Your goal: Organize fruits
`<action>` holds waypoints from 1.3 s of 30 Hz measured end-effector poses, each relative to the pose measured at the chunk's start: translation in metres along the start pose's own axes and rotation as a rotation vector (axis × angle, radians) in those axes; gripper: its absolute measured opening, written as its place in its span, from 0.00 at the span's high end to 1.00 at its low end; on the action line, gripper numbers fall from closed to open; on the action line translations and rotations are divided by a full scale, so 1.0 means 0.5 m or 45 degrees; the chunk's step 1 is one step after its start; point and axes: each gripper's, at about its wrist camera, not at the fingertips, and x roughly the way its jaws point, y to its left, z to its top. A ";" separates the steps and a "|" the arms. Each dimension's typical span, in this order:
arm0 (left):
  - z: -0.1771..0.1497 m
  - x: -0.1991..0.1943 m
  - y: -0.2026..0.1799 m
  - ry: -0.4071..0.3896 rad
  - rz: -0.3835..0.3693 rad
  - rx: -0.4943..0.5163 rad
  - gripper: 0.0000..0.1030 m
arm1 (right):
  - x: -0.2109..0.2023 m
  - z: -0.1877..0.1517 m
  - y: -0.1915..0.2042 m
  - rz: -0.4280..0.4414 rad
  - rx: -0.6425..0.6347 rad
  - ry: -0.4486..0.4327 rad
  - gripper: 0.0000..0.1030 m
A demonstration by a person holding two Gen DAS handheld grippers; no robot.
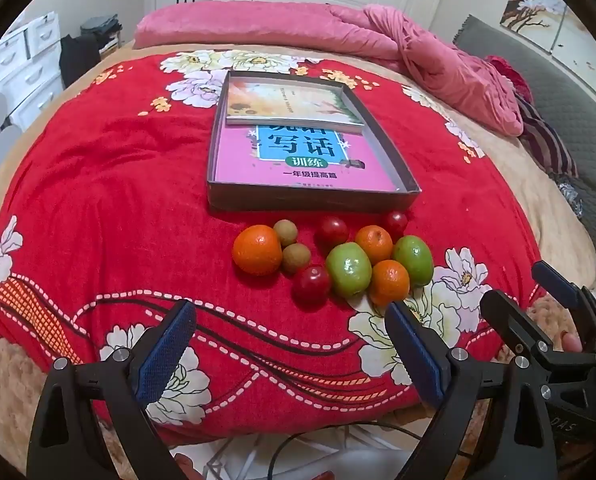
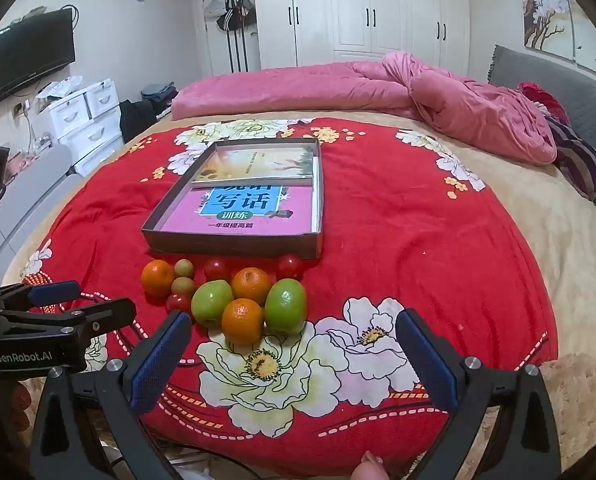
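Observation:
A cluster of fruit lies on the red floral blanket: three oranges, two green fruits, three small red ones and two small brown ones. Just behind it is a shallow grey box holding two books. My left gripper is open just short of the cluster, with nothing between its fingers. My right gripper is open too, with the nearest orange and a green fruit just ahead of its empty jaws. Each gripper shows in the other's view: right gripper, left gripper.
A crumpled pink quilt lies across the far side of the bed, with a grey headboard at the right. White drawers, a wall television and a white wardrobe stand beyond. The bed edge runs just below the grippers.

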 end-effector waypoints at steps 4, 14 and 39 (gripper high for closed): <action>0.001 0.000 0.002 0.003 -0.002 -0.004 0.08 | 0.001 -0.001 0.000 -0.003 0.000 0.000 0.00; 0.002 0.000 0.004 0.001 -0.001 -0.003 0.08 | 0.002 -0.007 0.006 -0.002 -0.003 0.001 0.00; 0.001 0.015 0.004 0.023 -0.012 -0.004 0.08 | 0.008 0.001 -0.005 -0.010 0.007 0.019 0.00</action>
